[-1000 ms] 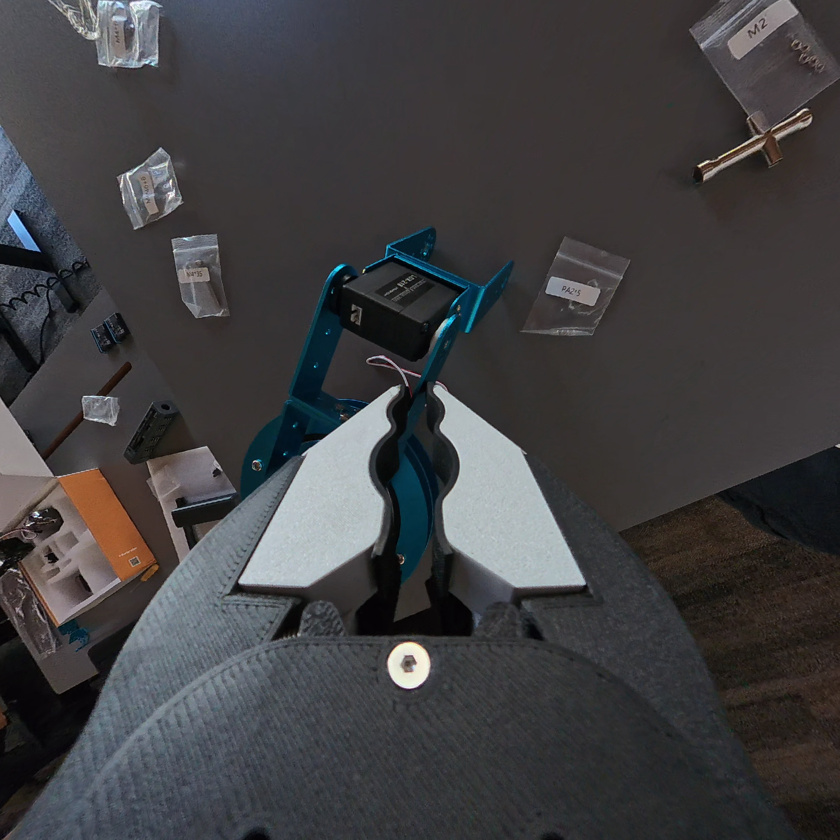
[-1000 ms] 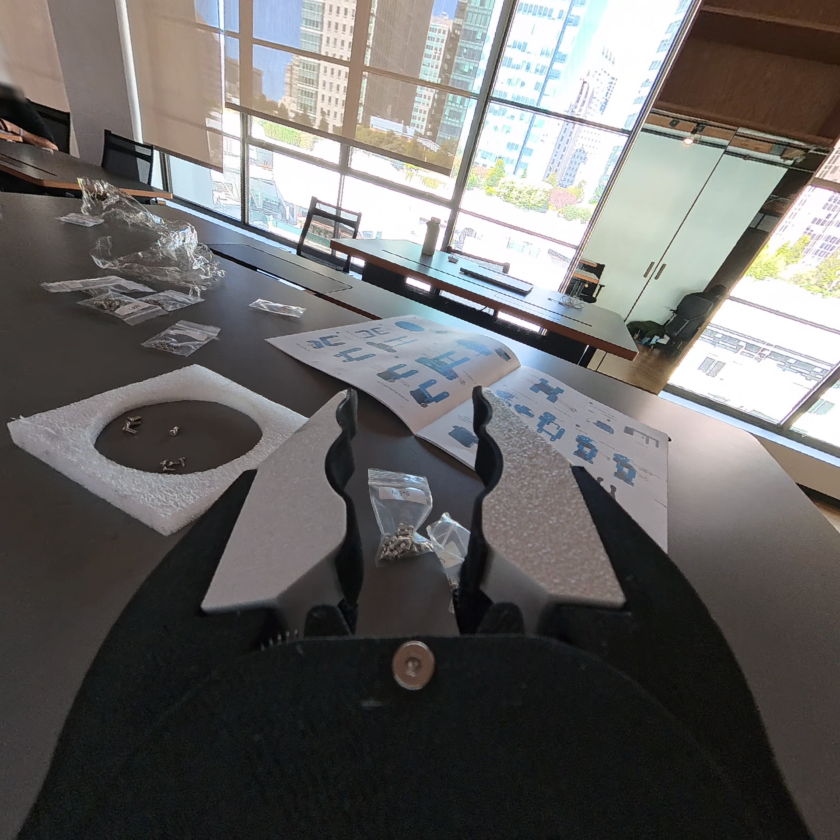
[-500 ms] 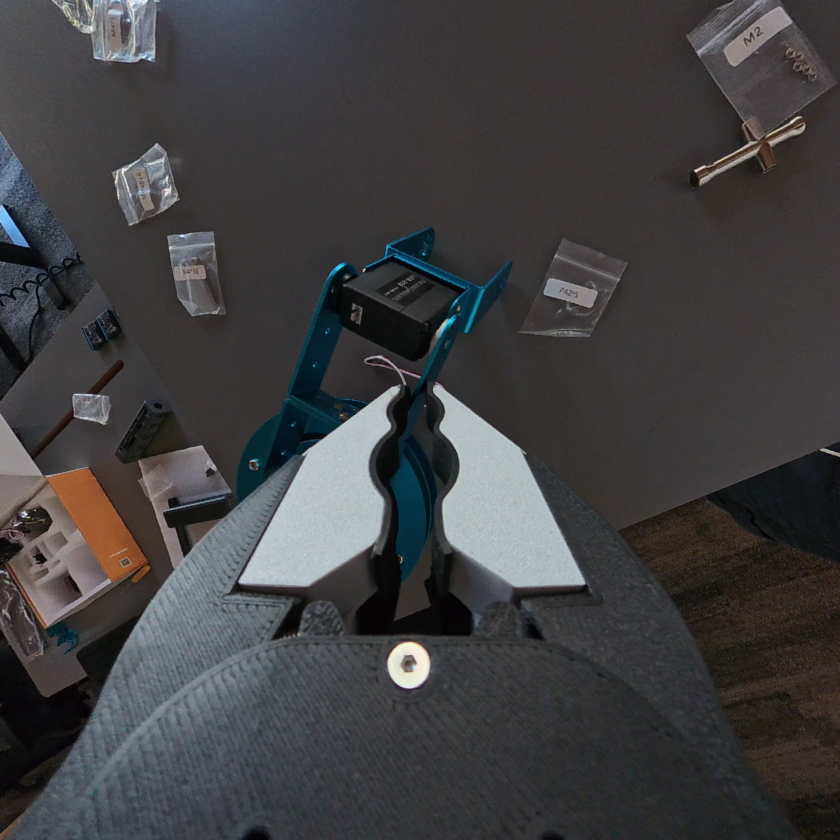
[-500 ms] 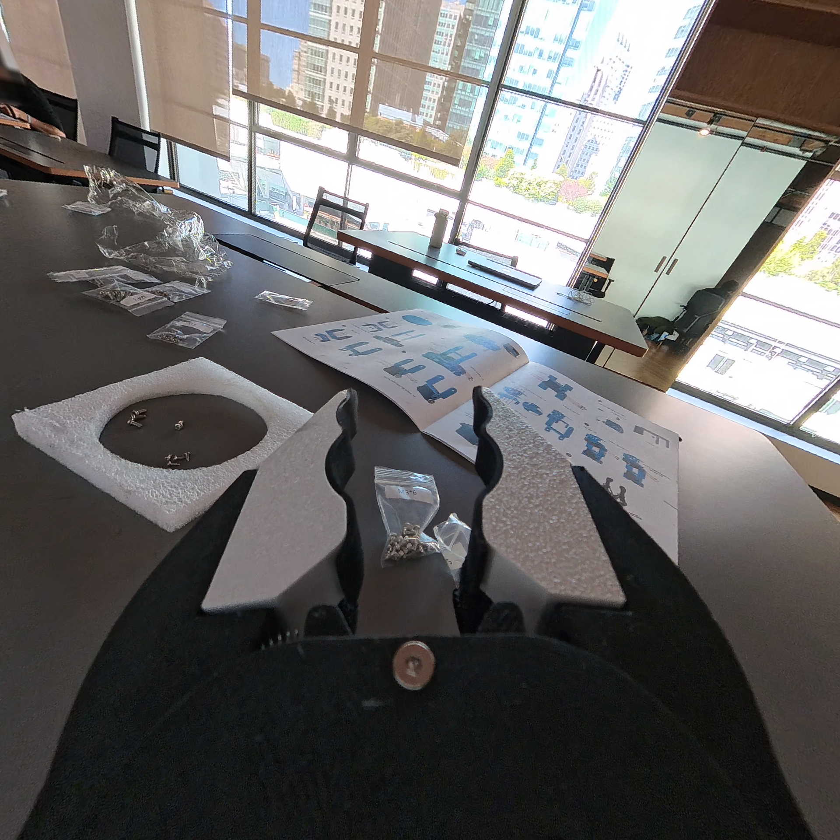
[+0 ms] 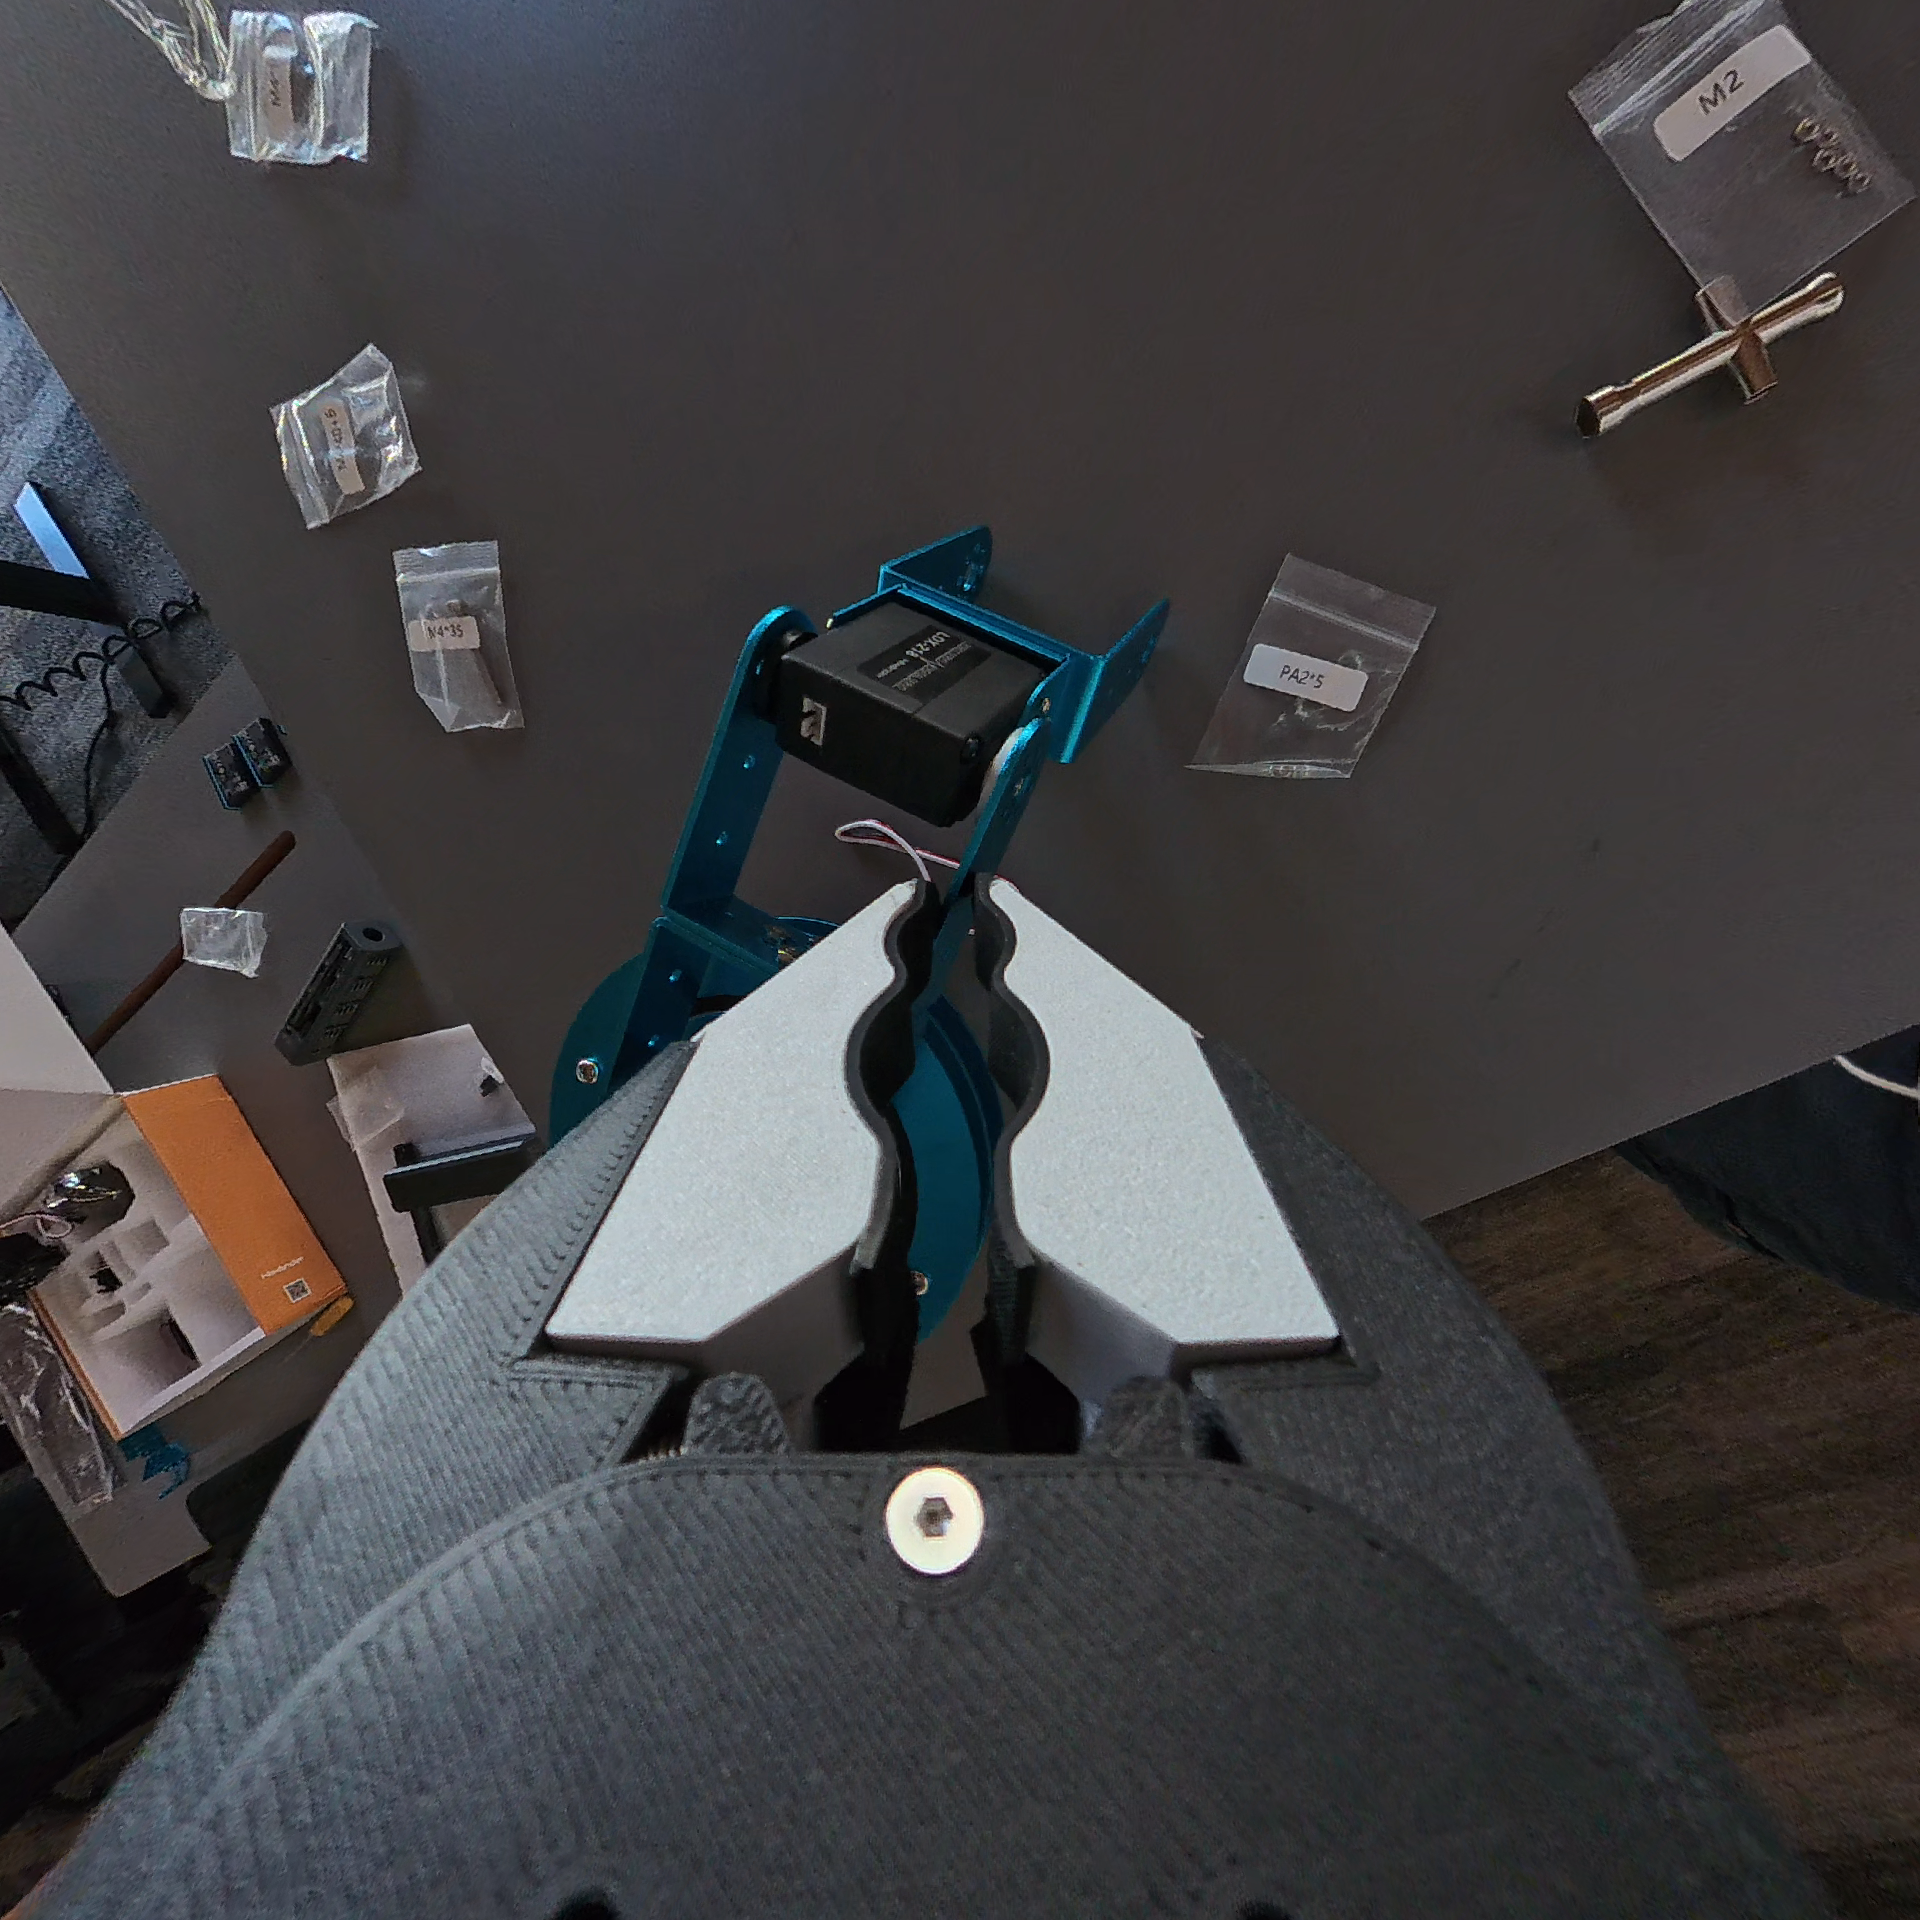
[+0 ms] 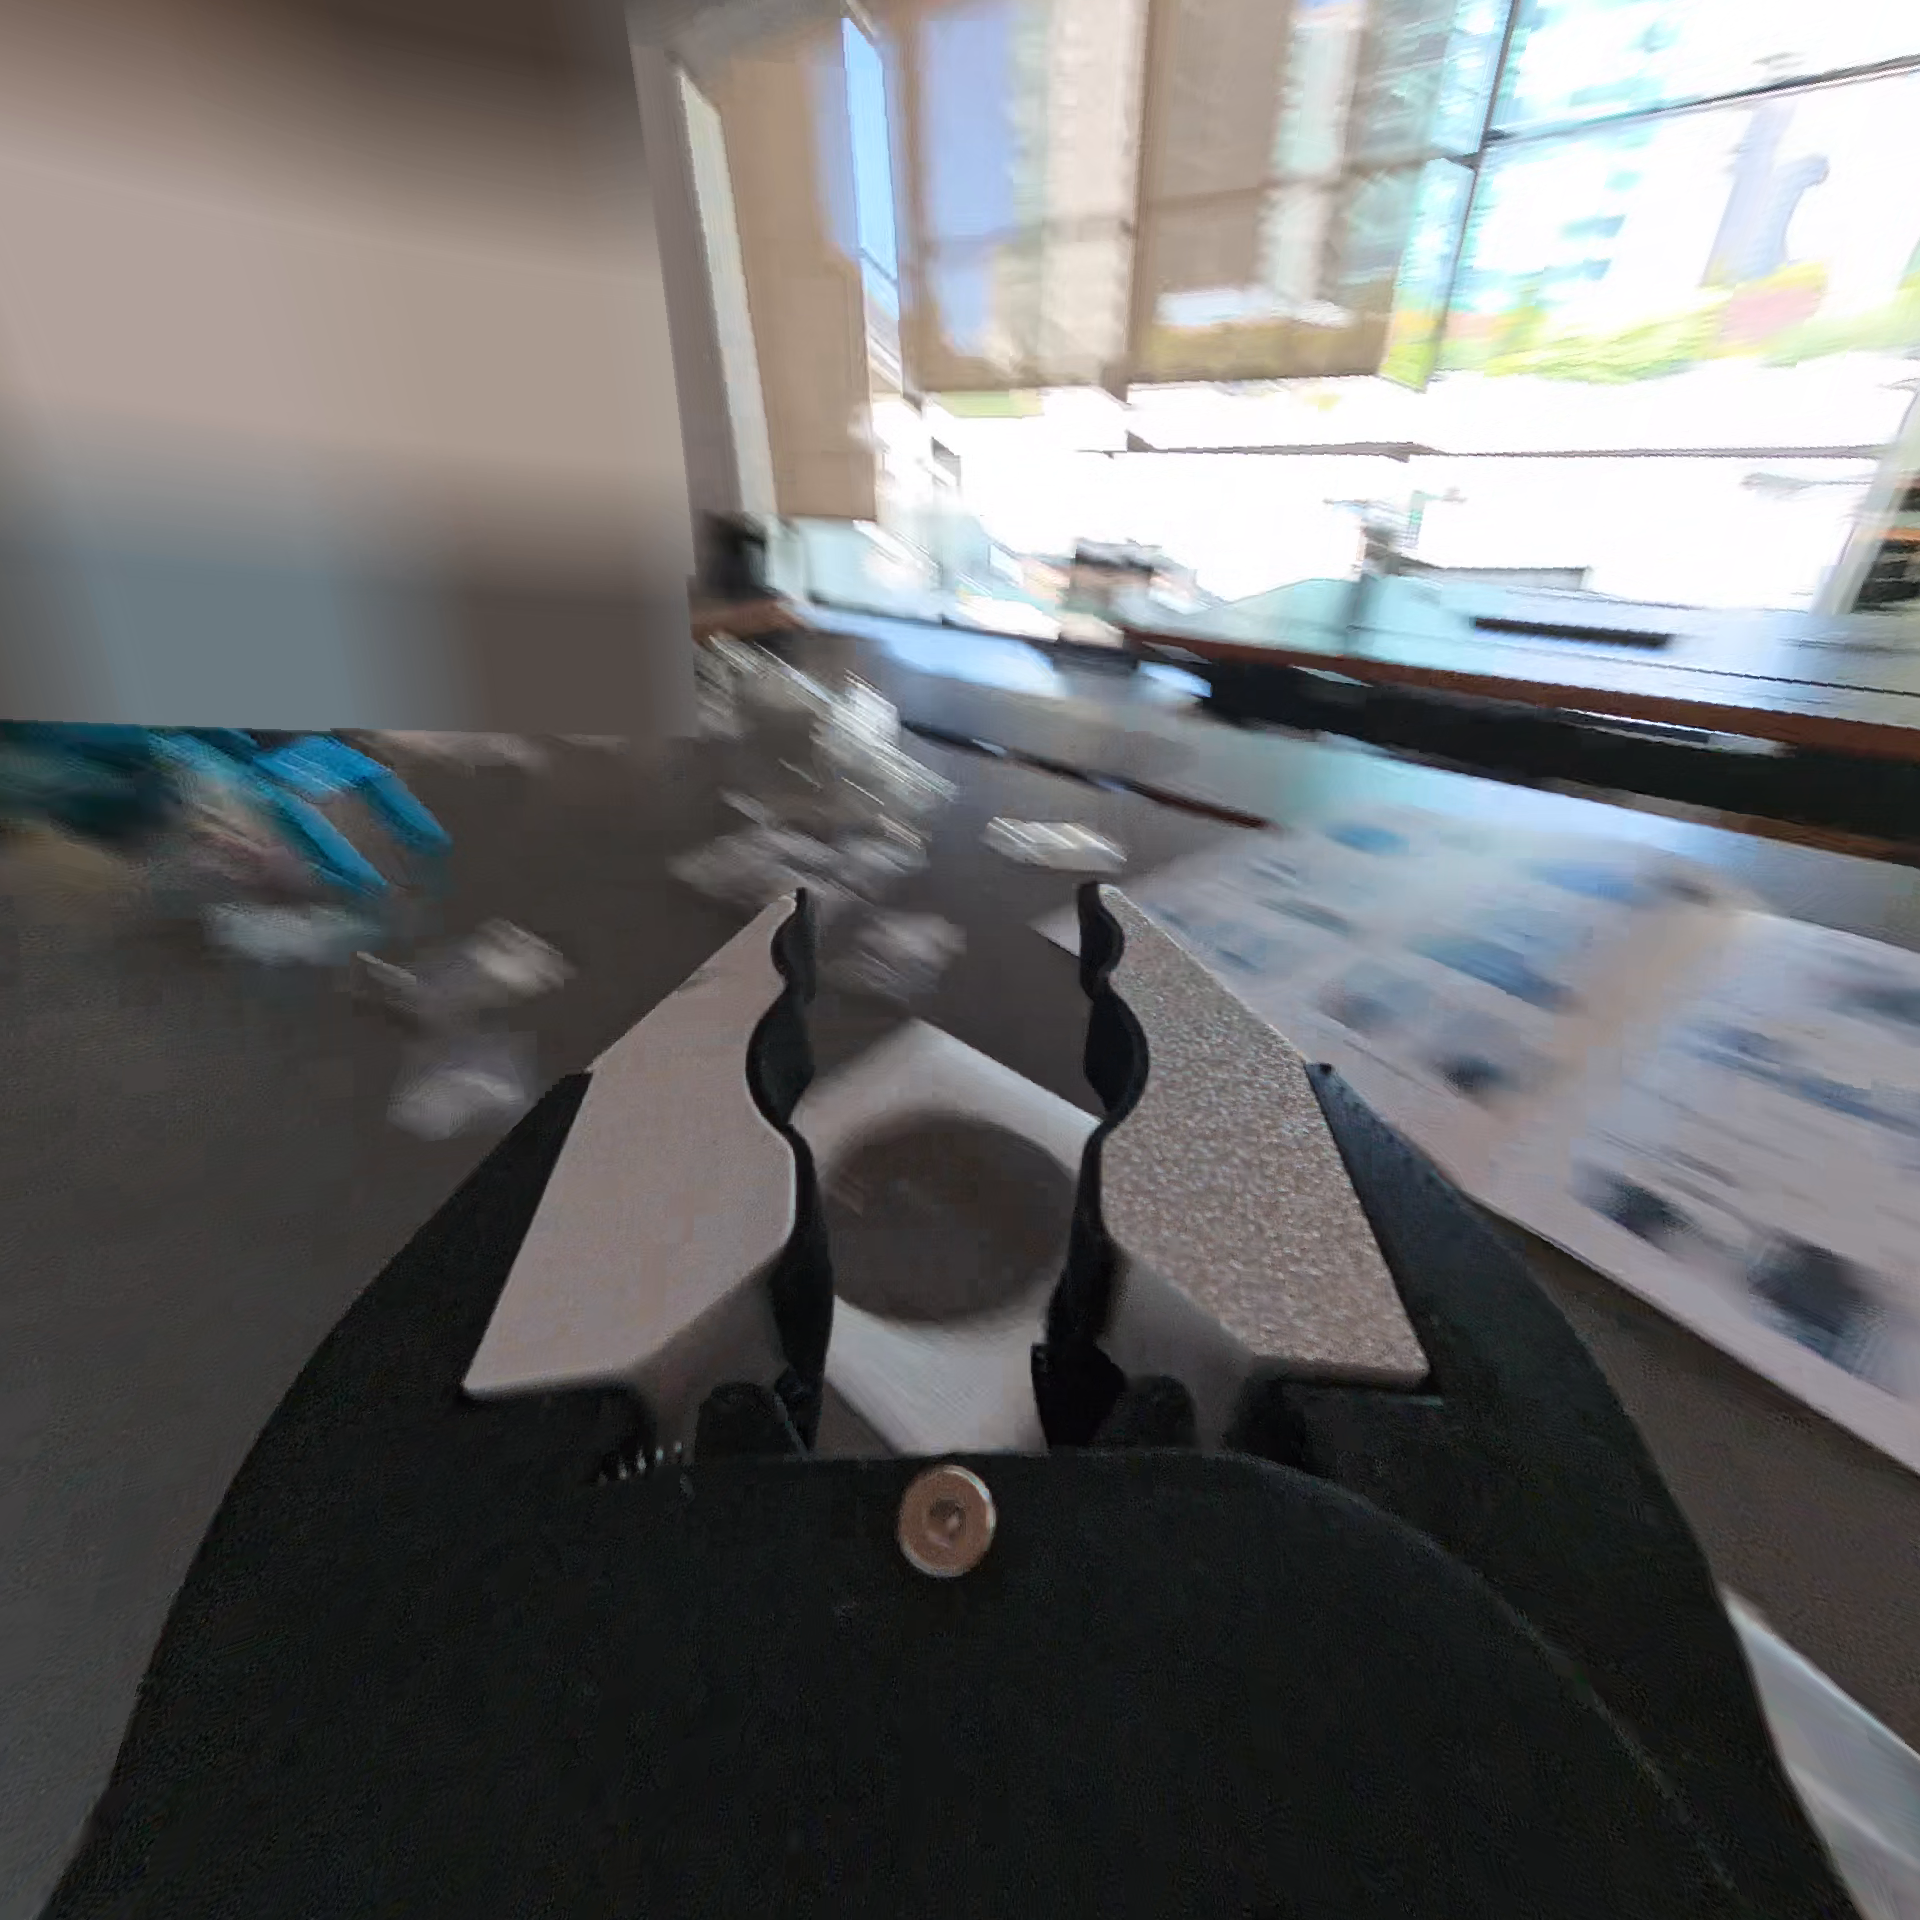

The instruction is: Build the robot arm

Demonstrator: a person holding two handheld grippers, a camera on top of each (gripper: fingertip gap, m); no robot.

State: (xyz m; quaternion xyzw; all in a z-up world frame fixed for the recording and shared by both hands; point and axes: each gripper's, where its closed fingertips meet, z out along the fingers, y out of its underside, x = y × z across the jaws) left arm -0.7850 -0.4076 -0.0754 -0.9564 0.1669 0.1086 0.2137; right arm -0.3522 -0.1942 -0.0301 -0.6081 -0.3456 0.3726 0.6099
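My left gripper (image 5: 951, 894) is shut on a blue metal bracket assembly (image 5: 717, 842), clamping one of its upright arms above a round blue base. The assembly carries a black servo (image 5: 904, 707) at its top, with thin wires below it. It stands over the dark table (image 5: 1039, 312). My right gripper (image 6: 940, 904) is open and empty. It hovers over a white foam square with a round hole (image 6: 935, 1205) on the table. The right wrist view is heavily motion-blurred. The blue assembly shows blurred at its far left (image 6: 301, 800).
Small clear parts bags (image 5: 1311, 670) (image 5: 455, 636) (image 5: 345, 434) lie around the assembly. A metal cross wrench (image 5: 1714, 353) and a larger bag (image 5: 1745, 145) lie at the upper right. An orange-and-white box (image 5: 177, 1247) sits left. An open instruction booklet (image 6: 1558, 1039) lies right of the foam. One gripper's finger ends stand about 50 cm off the other's. The metal cross wrench (image 5: 1714, 353) is closer to my left gripper, around 20 cm from its tips; the right tips are 30 cm off.
My right gripper has swung quickly to the left: the foam square now lies between its fingers and the screw bags have left that spot. My left gripper still holds the assembly, barely moved.
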